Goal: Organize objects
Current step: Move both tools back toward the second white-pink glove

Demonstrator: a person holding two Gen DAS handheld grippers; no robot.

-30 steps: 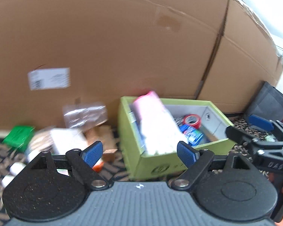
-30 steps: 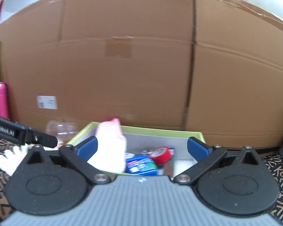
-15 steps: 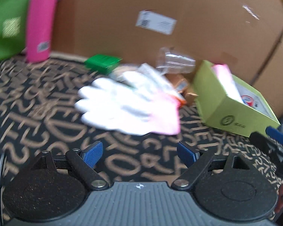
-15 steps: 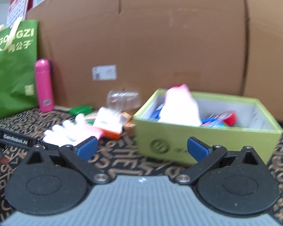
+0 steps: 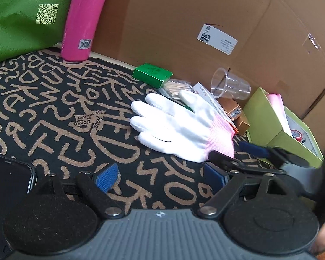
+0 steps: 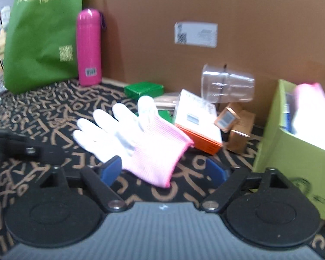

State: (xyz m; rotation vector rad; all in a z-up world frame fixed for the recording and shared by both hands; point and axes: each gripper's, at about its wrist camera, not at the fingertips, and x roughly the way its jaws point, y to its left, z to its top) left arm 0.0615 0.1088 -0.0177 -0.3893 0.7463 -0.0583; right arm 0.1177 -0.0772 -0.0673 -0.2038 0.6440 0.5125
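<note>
A big cardboard wall backs the patterned counter (image 5: 54, 117), where loose items crowd beside a green box (image 6: 292, 151). The white glove (image 5: 175, 127) lies flat, its pink cuff facing both grippers, likely the easiest edge to pinch. The right gripper (image 6: 164, 170) has just been closing, its fingers straddling the cuff, not yet pressing. The left gripper (image 5: 160, 176) hangs released, nothing between its fingers.

Bright, even indoor light; fisheye-bent edges; right wrist view motion-blurred, left sharp.
</note>
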